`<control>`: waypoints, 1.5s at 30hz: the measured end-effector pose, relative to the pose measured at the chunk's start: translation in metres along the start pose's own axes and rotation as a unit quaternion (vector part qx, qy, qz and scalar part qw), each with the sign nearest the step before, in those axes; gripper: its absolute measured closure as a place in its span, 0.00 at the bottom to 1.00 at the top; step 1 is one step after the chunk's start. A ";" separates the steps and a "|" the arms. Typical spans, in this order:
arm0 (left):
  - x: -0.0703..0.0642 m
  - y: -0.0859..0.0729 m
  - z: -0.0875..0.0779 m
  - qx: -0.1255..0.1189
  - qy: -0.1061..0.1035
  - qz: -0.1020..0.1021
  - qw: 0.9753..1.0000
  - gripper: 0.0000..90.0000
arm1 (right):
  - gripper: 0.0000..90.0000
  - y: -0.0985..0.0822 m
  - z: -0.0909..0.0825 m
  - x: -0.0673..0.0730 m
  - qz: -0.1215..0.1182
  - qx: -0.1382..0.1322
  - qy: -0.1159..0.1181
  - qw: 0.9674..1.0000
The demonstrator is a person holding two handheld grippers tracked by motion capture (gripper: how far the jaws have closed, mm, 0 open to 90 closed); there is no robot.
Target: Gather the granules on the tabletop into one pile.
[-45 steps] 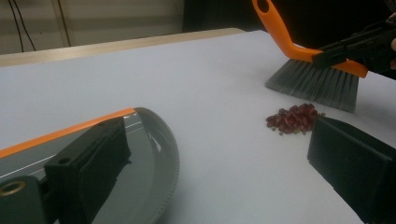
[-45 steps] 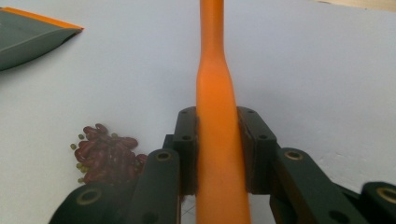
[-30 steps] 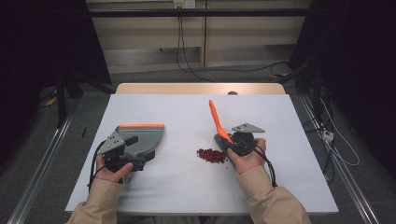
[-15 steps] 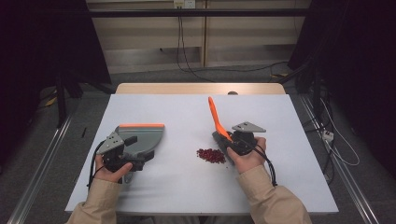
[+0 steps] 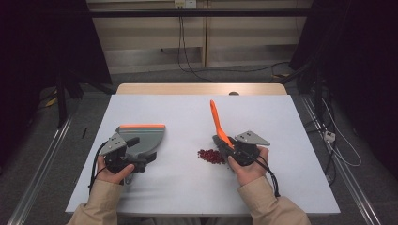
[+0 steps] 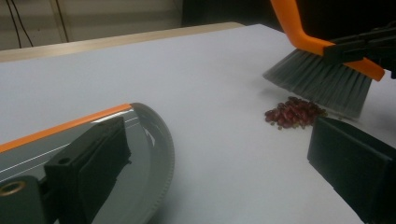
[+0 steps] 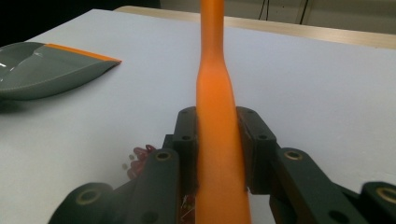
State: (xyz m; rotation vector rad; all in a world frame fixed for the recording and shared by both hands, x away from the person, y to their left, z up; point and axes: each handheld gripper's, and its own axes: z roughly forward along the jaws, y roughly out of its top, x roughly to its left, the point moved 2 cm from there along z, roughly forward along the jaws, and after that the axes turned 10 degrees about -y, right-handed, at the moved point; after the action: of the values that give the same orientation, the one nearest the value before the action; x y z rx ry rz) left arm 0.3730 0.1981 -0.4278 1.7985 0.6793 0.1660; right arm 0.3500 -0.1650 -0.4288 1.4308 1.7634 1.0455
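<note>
Right gripper [image 5: 230, 149] is clamped tight on the orange brush [image 5: 217, 121] handle, bristles sitting just beside the little pile of red beans [image 5: 210, 156] mid-table. Left gripper [image 5: 136, 161] holds the grey dustpan [image 5: 143, 138] – well apart from the beans – one jaw inside the pan.

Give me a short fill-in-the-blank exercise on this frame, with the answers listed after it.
1. The right hand-held gripper is shut on the brush's ______ handle.
2. The pile of red beans lies on the table between the brush and the ______.
3. The left hand-held gripper holds the grey dustpan, whose front edge is trimmed in ______.

Missing words: orange; dustpan; orange
</note>
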 end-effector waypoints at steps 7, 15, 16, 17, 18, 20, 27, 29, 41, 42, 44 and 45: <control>0.003 -0.001 -0.001 0.001 0.002 -0.003 1.000 0.06 | 0.79 0.006 0.014 0.011 -0.004 -0.014 0.004 1.000; 0.003 -0.002 -0.001 0.002 0.003 -0.004 1.000 0.06 | 0.79 0.015 0.011 0.009 -0.009 -0.018 0.010 1.000; 0.003 -0.002 -0.001 0.003 0.002 -0.004 1.000 0.06 | 0.79 0.015 0.008 0.007 -0.009 -0.018 0.011 1.000; 0.003 -0.001 -0.001 0.003 0.003 -0.003 1.000 0.06 | 0.79 0.014 0.005 0.006 -0.011 -0.019 0.010 1.000; 0.002 -0.001 -0.001 0.002 0.003 -0.002 1.000 0.06 | 0.79 0.012 0.001 0.005 -0.011 -0.016 0.012 1.000; 0.002 -0.001 -0.001 0.001 0.003 -0.002 1.000 0.06 | 0.79 0.006 -0.005 0.003 -0.008 -0.014 0.012 1.000; 0.000 -0.001 0.001 0.003 0.000 0.000 1.000 0.06 | 0.79 -0.011 -0.003 0.008 0.000 -0.026 0.006 1.000; 0.001 -0.001 0.001 0.003 0.000 -0.001 1.000 0.06 | 0.79 -0.008 0.002 0.010 0.002 -0.029 0.006 1.000; 0.004 0.001 -0.005 0.006 0.010 -0.007 1.000 0.06 | 0.79 0.010 0.014 0.015 0.009 -0.037 0.018 0.999; 0.004 0.001 -0.006 0.008 0.015 -0.007 1.000 0.06 | 0.79 0.012 0.013 0.014 0.007 -0.037 0.018 0.999; 0.003 0.003 -0.009 0.012 0.016 -0.008 1.000 0.06 | 0.79 0.017 0.012 0.011 0.009 -0.040 0.020 0.999; 0.002 0.004 -0.010 0.015 0.017 -0.009 1.000 0.06 | 0.79 0.019 0.011 0.010 0.012 -0.041 0.021 0.999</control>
State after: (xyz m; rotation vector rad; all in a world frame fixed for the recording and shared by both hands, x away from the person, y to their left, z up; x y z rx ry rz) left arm 0.3719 0.2069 -0.4218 1.8212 0.7257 0.1765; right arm 0.3662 -0.1519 -0.4179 1.3915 1.7168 1.1553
